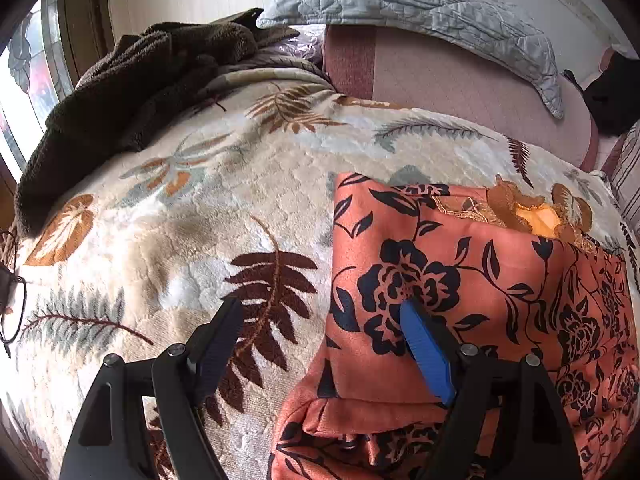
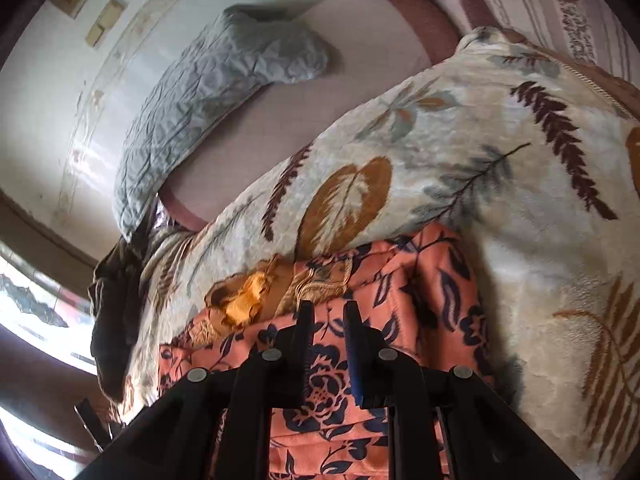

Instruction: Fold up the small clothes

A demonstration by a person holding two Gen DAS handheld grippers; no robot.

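Folding is judged to be partly done: the orange floral garment (image 1: 460, 280) lies on the leaf-patterned blanket (image 1: 180, 208) of the bed, already doubled into a rough rectangle, with a gold embroidered piece (image 1: 520, 208) showing at its far edge.

At the left, the left gripper (image 1: 324, 312) is held low over the garment's left edge with its jaws spread wide; one jaw hangs over the bare blanket, the blue-padded one over the cloth, and nothing is held. To the right, the right gripper (image 2: 326, 312) is poised above the folded cloth with its jaws narrowed to a small gap; no fabric is seen pinched between them, so it is taken to be empty.

Next, an edge or corner would have to be caught, likely the near hem bunched below the left gripper, and carried across without dragging the layers beneath.

Further back, a dark brown fleece (image 1: 128, 92) is heaped at the left near a bright window, spectacles (image 1: 12, 304) rest at the blanket's edge, and a grey quilted pillow (image 1: 420, 8) lies against the pale wall on a pink sheet (image 1: 460, 80).
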